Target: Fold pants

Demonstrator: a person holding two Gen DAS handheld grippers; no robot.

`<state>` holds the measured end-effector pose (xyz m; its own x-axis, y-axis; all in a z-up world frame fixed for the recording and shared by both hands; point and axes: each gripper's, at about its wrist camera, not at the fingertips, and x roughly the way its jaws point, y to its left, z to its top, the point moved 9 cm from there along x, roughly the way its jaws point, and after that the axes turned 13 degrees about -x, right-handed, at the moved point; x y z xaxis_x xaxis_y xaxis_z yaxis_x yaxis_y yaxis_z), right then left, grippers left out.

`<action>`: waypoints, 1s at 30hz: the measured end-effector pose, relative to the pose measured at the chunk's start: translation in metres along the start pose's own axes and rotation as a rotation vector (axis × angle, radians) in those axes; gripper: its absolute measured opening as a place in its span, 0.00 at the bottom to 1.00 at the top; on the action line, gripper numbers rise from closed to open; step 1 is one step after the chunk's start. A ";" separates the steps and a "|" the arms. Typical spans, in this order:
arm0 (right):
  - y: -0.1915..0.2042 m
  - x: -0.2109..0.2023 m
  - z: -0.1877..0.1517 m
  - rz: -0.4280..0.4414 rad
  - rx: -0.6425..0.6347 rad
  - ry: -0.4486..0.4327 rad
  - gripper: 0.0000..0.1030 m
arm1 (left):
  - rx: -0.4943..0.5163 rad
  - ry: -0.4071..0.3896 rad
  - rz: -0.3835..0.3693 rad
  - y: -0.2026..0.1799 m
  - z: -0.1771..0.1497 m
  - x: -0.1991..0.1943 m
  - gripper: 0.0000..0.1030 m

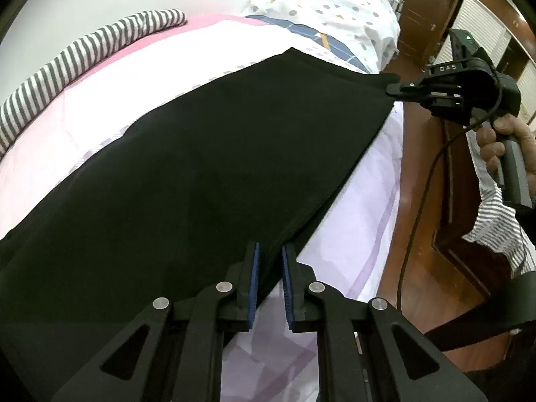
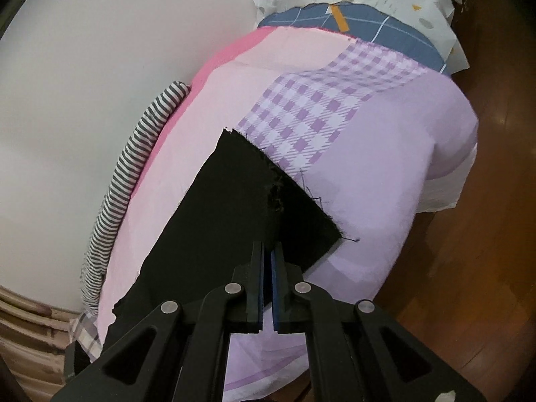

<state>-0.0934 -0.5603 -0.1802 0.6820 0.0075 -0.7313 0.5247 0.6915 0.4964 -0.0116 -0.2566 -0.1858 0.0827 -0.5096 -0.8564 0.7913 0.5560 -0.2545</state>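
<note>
Two tools grip the black pants (image 1: 201, 174), which lie spread flat across a bed (image 1: 355, 221) covered in pink and lilac sheeting. The left tool (image 1: 269, 261) has its blue pads nearly together on the near edge of the pants, with black cloth running between them. The right tool (image 2: 268, 261) is pinched tight on the frayed cut end of the pants (image 2: 241, 201), its pads almost meeting. In the left view that right tool (image 1: 395, 89) shows at the far corner, pulling the cloth taut, with a hand (image 1: 495, 140) on its handle. A striped cloth (image 1: 87, 57) runs along the bed's wall side. A spotted quilt (image 1: 328, 3) is bunched at the far end. No containers are in view.
</note>
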 end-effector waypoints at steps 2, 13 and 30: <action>-0.006 0.006 -0.005 -0.019 0.008 0.021 0.03 | 0.005 0.005 0.004 0.000 -0.001 0.003 0.13; -0.018 -0.007 0.001 -0.135 0.007 0.041 0.26 | -0.114 0.015 -0.090 0.010 0.005 -0.003 0.24; 0.327 0.103 -0.028 0.303 -0.757 0.320 0.27 | -0.542 -0.327 0.263 0.232 -0.015 -0.132 0.40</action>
<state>0.1345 -0.3128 -0.1067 0.5017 0.3927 -0.7708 -0.2130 0.9197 0.3299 0.1521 -0.0503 -0.1391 0.4768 -0.4375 -0.7624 0.3117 0.8951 -0.3188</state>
